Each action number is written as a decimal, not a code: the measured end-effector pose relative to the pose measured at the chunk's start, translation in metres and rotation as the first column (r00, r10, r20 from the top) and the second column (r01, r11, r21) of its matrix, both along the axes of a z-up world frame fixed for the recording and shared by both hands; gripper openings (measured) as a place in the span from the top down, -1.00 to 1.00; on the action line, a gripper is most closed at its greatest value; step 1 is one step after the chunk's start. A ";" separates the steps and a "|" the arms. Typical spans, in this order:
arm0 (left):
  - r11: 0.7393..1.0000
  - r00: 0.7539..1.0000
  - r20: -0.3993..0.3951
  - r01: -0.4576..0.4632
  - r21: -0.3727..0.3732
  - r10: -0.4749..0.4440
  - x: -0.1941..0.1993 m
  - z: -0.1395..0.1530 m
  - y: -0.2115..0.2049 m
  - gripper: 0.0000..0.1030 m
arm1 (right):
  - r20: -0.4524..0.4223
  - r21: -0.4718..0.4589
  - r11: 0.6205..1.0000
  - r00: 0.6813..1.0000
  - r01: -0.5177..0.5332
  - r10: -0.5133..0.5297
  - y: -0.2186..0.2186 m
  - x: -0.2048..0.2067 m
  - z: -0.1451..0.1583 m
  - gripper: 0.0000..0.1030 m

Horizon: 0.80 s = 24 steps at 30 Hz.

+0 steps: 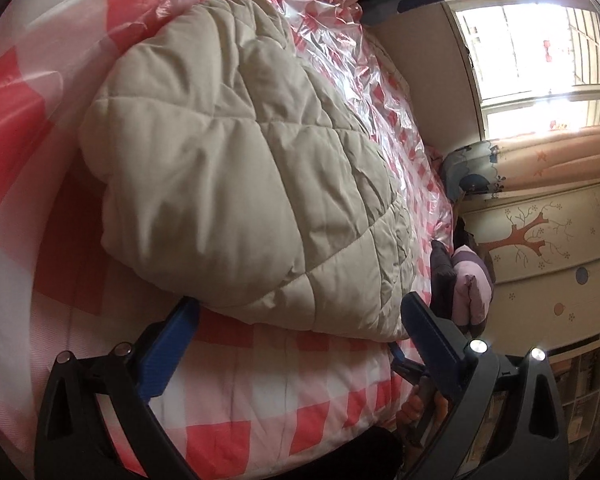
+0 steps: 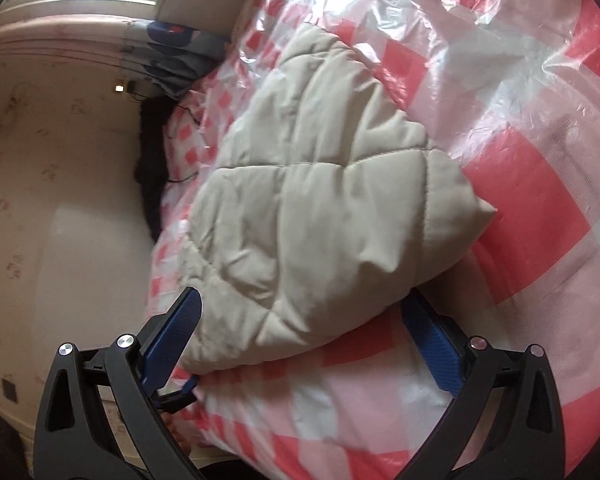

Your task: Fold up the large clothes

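The near hem of the beige quilted jacket [image 1: 240,172] is partly hidden behind both sets of blue fingers, so whether any finger touches the cloth is hard to tell. In the left wrist view a dark purple and lilac bundle [image 1: 466,284] at 4 o'clock is cut off by the right-hand finger, and a hand lower down by the bed's edge is mostly covered. The black mass at 9 o'clock in the right wrist view is too dim to name.

The jacket is puffy, matte and stitched in large panels, bunched into a rounded heap with one pointed corner toward 3 o'clock in the right wrist view. It lies in the middle of the bed [image 1: 260,400], on a red-and-white check cover under crinkled, shiny clear plastic sheet [image 1: 340,60].

The left gripper [image 1: 300,320] has its jaws spread wide at the jacket's near edge, holding nothing. The right gripper [image 2: 302,312] likewise stands agape, straddling the hem.
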State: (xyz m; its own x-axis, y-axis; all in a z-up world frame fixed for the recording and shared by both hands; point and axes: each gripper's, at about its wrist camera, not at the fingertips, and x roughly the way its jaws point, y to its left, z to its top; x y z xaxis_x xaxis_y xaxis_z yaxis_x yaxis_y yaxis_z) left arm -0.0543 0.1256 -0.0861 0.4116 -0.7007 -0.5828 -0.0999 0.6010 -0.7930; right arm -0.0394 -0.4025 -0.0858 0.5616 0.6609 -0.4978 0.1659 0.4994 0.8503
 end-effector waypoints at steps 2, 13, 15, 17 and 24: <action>0.999 0.999 -0.017 0.035 0.001 -0.035 0.002 -0.003 -0.004 -0.85 | 0.008 0.012 1.000 1.000 0.018 -0.018 -0.002 0.005 -0.001 -0.88; 1.000 0.998 -0.060 0.019 -0.002 -0.019 0.011 -0.019 -0.017 -0.85 | 0.199 0.173 0.985 0.980 -0.020 -0.015 -0.011 0.018 0.022 -0.63; 0.999 0.999 -0.018 -0.052 -0.002 0.052 0.012 -0.013 -0.014 -0.85 | 0.116 0.117 0.993 0.993 0.000 -0.013 -0.010 0.018 0.012 -0.63; 0.994 0.995 0.007 -0.100 -0.049 0.101 0.009 -0.009 -0.011 -0.85 | 0.071 0.108 0.994 0.997 0.014 -0.022 -0.015 0.014 0.002 -0.63; 0.980 0.981 -0.045 -0.193 -0.052 0.191 0.012 -0.023 0.001 -0.85 | 0.045 0.068 0.997 0.998 0.046 -0.049 -0.018 0.022 -0.008 -0.63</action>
State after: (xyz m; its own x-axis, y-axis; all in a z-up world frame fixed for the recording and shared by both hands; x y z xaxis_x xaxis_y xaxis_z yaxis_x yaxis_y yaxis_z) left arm -0.0425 0.1266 -0.1087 0.5191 -0.6427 -0.5634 -0.2406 0.5226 -0.8179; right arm -0.0172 -0.4209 -0.0943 0.6145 0.6639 -0.4261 0.1473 0.4341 0.8887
